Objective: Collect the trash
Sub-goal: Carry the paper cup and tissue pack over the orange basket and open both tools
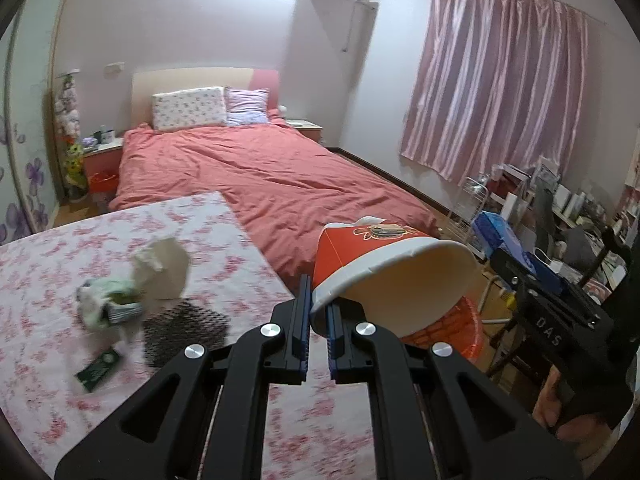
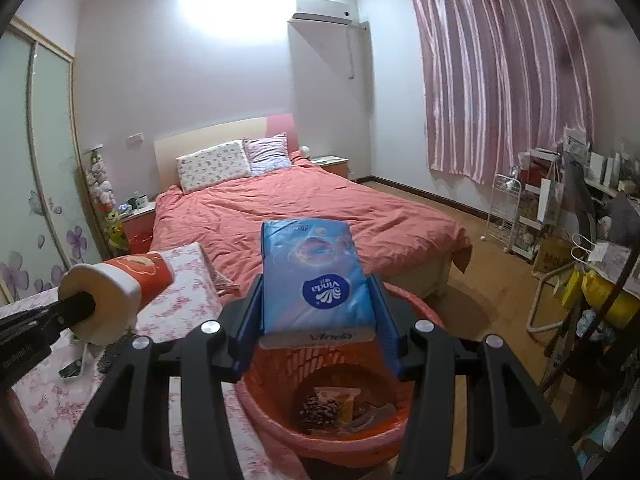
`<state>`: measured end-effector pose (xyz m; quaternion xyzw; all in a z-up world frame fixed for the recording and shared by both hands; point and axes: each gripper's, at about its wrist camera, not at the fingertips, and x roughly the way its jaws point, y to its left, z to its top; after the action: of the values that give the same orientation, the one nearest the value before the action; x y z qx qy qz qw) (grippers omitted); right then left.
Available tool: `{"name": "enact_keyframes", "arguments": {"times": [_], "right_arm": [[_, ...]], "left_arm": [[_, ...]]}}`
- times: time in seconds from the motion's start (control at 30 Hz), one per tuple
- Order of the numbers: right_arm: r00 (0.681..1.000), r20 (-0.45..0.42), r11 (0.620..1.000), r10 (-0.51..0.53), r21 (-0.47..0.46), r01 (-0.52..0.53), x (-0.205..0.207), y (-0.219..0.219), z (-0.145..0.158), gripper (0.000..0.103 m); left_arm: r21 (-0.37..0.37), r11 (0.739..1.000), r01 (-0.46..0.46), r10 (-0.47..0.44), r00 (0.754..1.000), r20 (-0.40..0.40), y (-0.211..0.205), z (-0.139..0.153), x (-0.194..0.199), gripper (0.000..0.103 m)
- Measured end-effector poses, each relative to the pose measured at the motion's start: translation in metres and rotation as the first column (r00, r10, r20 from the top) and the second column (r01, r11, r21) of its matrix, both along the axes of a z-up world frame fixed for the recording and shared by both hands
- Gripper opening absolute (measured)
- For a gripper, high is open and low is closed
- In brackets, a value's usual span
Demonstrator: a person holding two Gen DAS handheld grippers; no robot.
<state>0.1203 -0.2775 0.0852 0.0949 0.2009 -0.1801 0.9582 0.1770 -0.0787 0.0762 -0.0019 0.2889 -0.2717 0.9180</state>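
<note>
My left gripper (image 1: 319,320) is shut on the rim of a red paper cup (image 1: 384,264), which lies on its side in the air past the table's corner, above an orange basket (image 1: 456,330). In the right wrist view my right gripper (image 2: 316,316) is shut on a blue tissue pack (image 2: 316,276), held over the same basket (image 2: 276,428). Some wrappers (image 2: 332,404) lie at the basket's bottom. The cup (image 2: 120,288) shows at the left there. On the table remain a crumpled white paper (image 1: 164,272), a green-white wrapper (image 1: 108,304) and a dark green packet (image 1: 98,370).
The table (image 1: 60,248) has a pink floral cloth, with a black mesh item (image 1: 186,330) on it. A bed (image 1: 260,176) with a red cover stands behind. Cluttered shelves and a white rack (image 2: 504,208) line the right wall under pink curtains. Wooden floor (image 2: 472,296) shows between bed and shelves.
</note>
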Motion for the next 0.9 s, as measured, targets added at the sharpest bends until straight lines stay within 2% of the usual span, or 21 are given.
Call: {"name": "enact_keyframes", "arguments": {"times": [0.9], "right_arm": [[0.999,0.005,0.996,-0.034,0.083,0.033,0.013,-0.046,-0.028,0.050]], "left_arm": [[0.044,0.991,0.130,-0.126,0.989,-0.083,-0.080,-0.033,0.015,0.006]]}}
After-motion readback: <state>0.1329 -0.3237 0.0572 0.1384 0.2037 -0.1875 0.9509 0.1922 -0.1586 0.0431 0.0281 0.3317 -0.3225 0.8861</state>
